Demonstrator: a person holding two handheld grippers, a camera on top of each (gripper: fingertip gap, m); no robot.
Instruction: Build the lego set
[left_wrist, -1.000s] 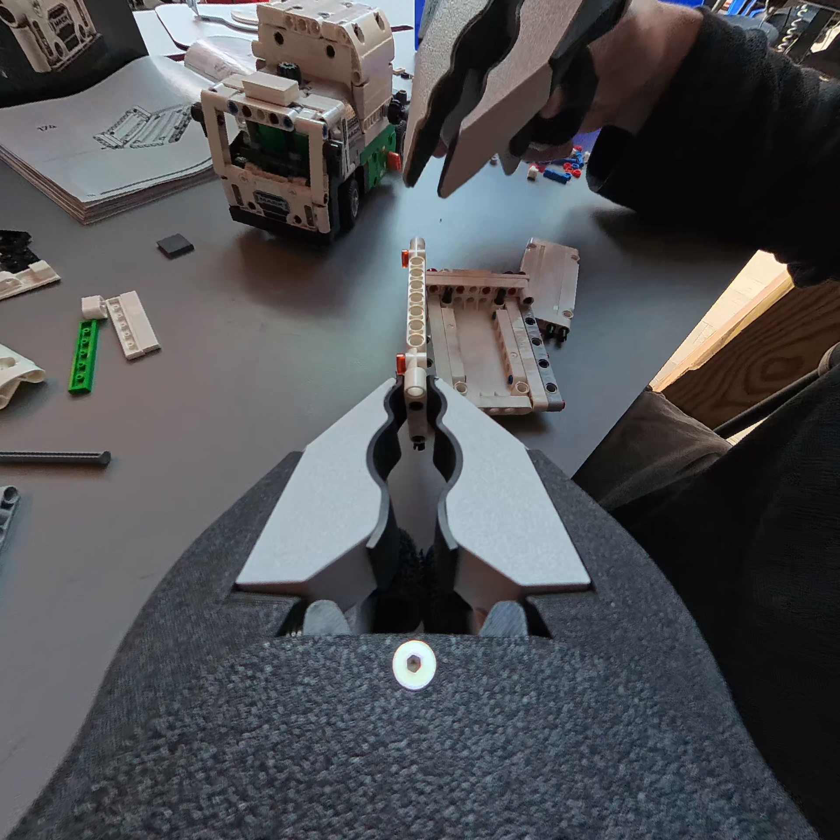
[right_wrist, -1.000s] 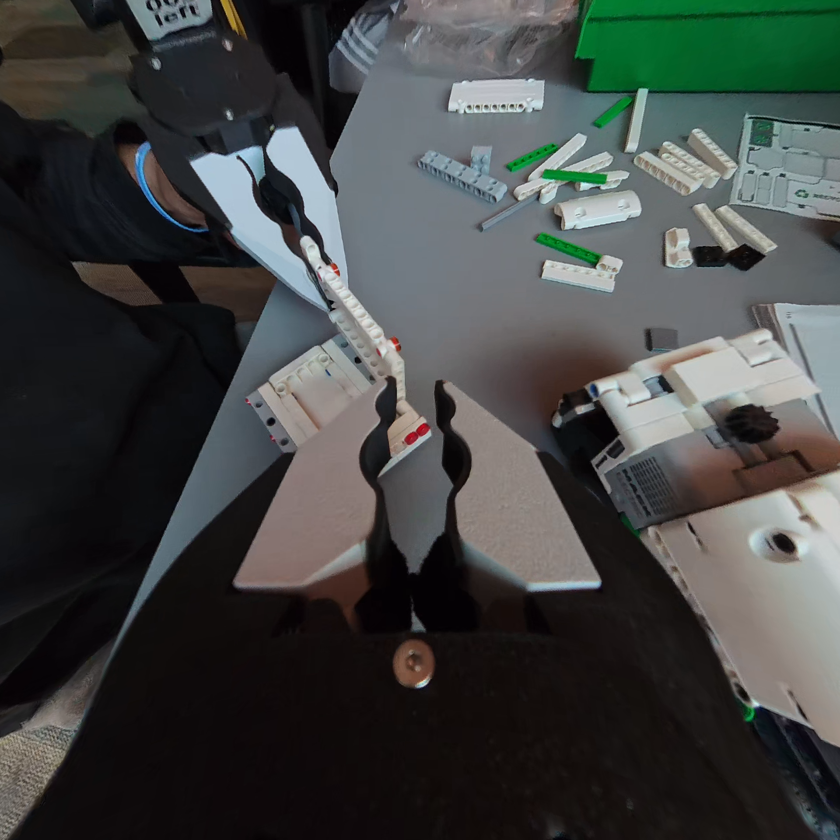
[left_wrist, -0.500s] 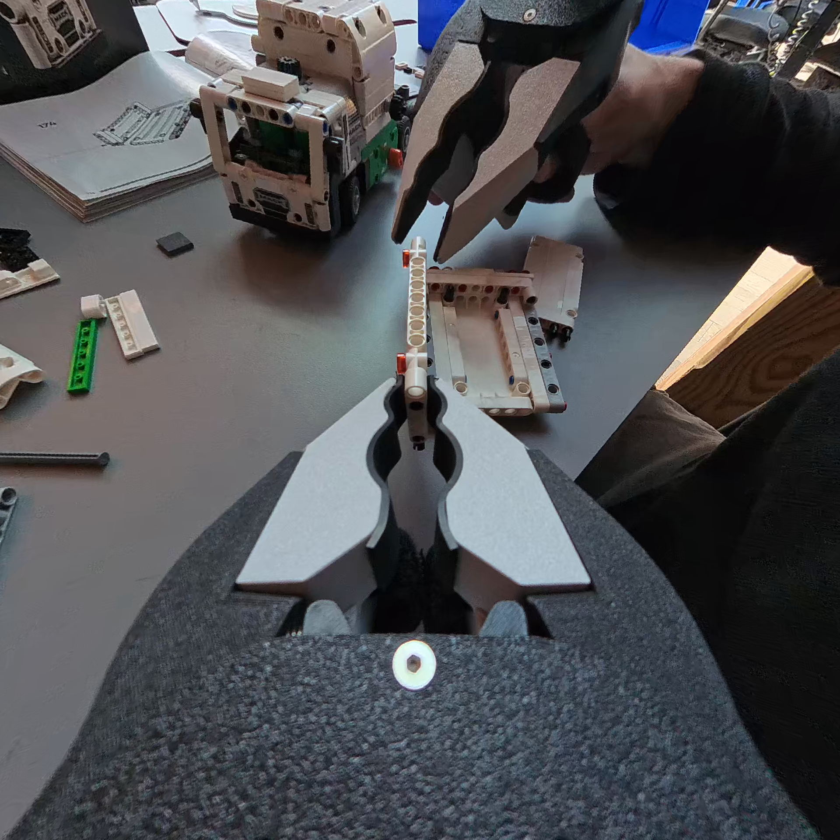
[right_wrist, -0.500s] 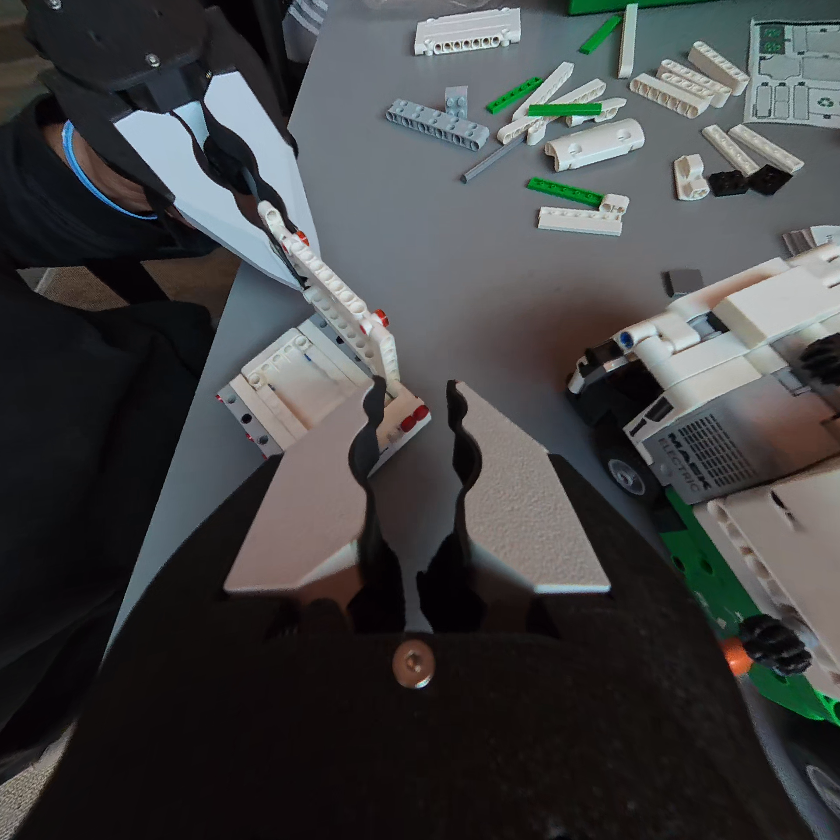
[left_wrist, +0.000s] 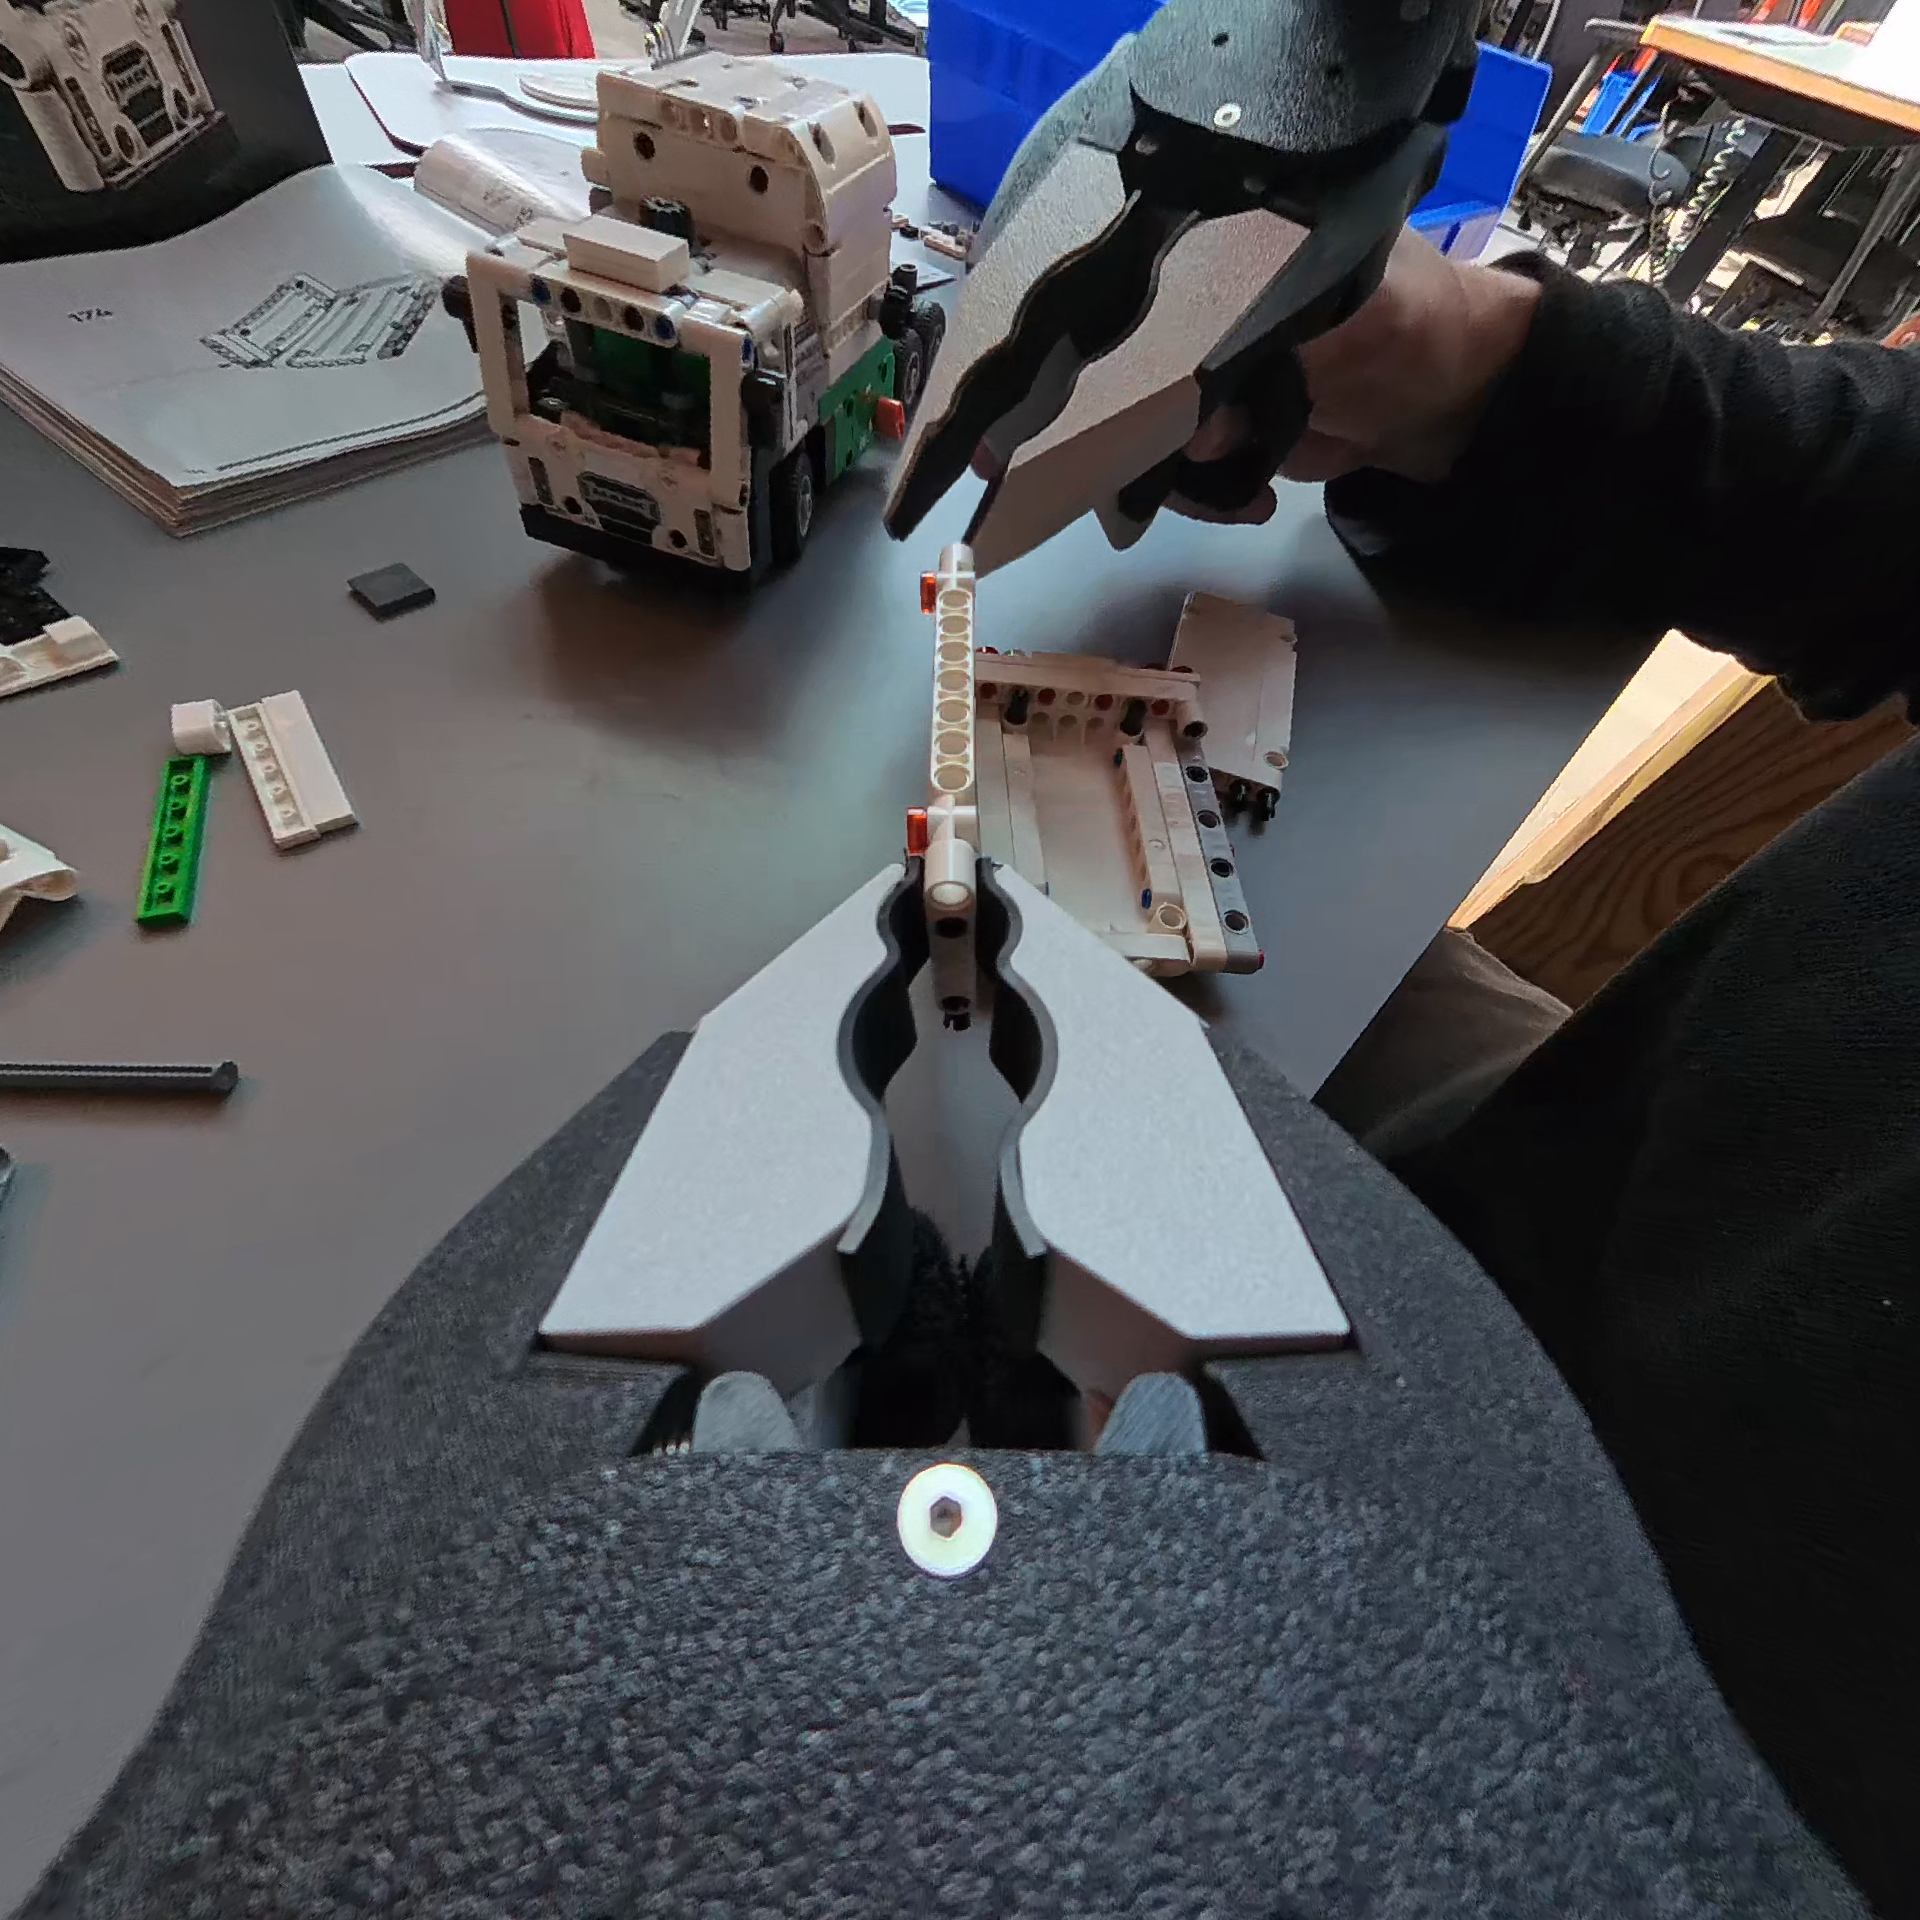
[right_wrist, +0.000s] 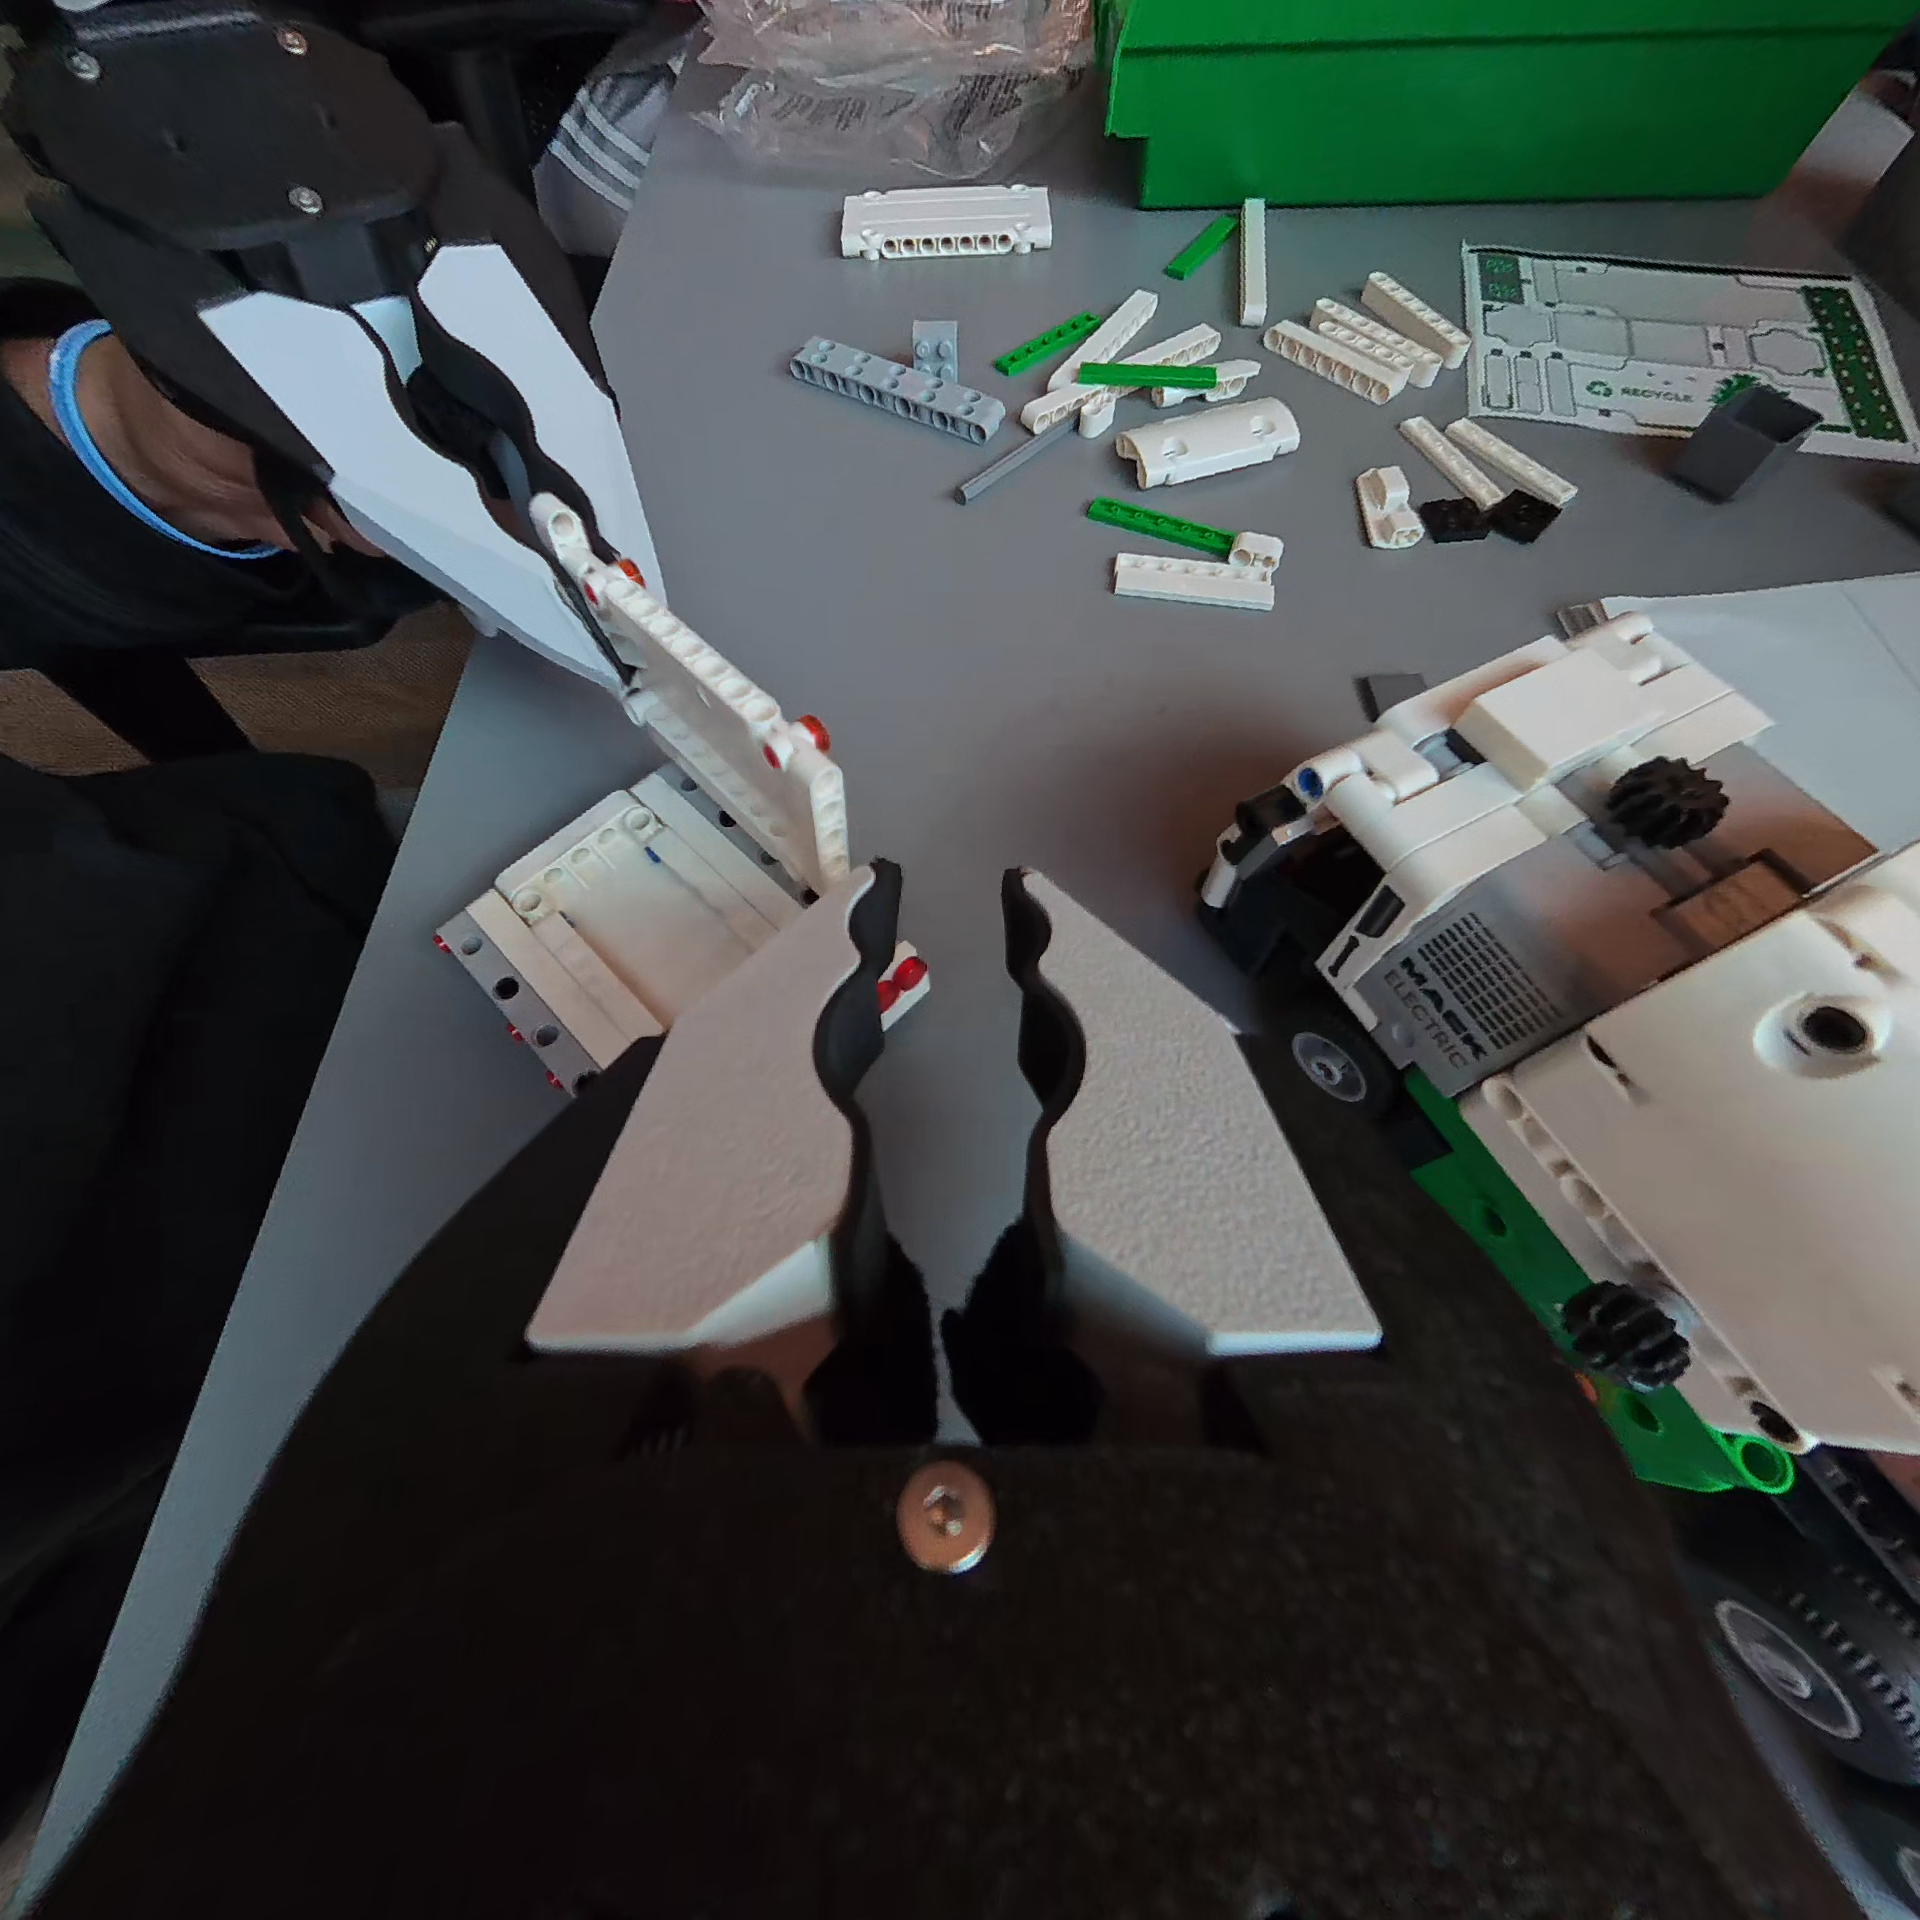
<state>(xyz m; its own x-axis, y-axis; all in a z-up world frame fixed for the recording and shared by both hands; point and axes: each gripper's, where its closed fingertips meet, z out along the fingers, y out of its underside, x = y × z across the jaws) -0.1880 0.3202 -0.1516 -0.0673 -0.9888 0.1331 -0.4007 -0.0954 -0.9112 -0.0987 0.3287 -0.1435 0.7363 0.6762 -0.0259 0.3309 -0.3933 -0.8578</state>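
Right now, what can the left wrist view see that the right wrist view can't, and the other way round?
Only the left wrist view shows the booklet, the black rod and the blue bins. Only the right wrist view shows the green box, the plastic bag and the sticker sheet. Both show the toy truck, the flat brick panel, and the left gripper shut on the white frame, with the right gripper open.
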